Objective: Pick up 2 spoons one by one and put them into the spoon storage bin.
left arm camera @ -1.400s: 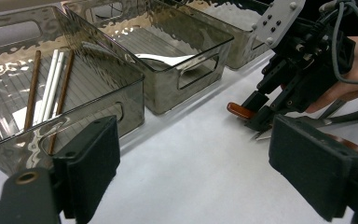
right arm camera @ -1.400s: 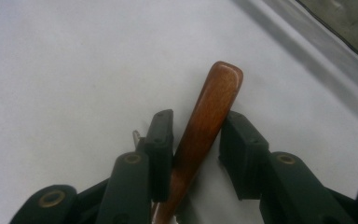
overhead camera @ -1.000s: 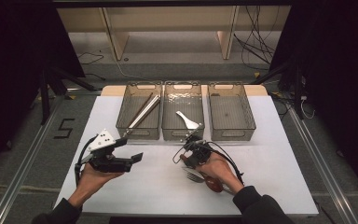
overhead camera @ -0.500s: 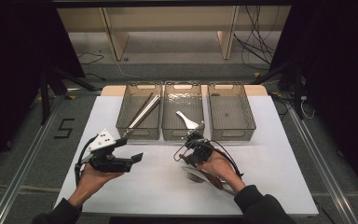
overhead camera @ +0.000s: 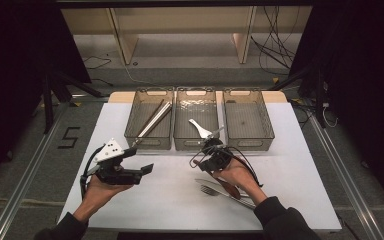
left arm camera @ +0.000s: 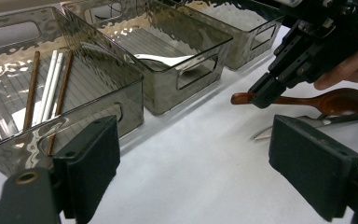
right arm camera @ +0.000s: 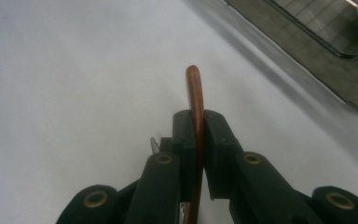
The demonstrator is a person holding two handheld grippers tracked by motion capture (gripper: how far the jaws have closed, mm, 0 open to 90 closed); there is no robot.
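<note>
two tools sit over the desk (overhead camera: pixel 290 150). right tool (right arm camera: pixel 196 128) is squeezed on the brown wooden spoon (left arm camera: pixel 307 100), low over the desk by the fork (overhead camera: pixel 225 194). left tool (left arm camera: pixel 193 168) is wide apart, holding nothing.

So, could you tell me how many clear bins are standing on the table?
3, in a row along the table's far side: the left bin holds chopsticks, the middle bin holds a white spoon, and the right bin looks empty.
</note>
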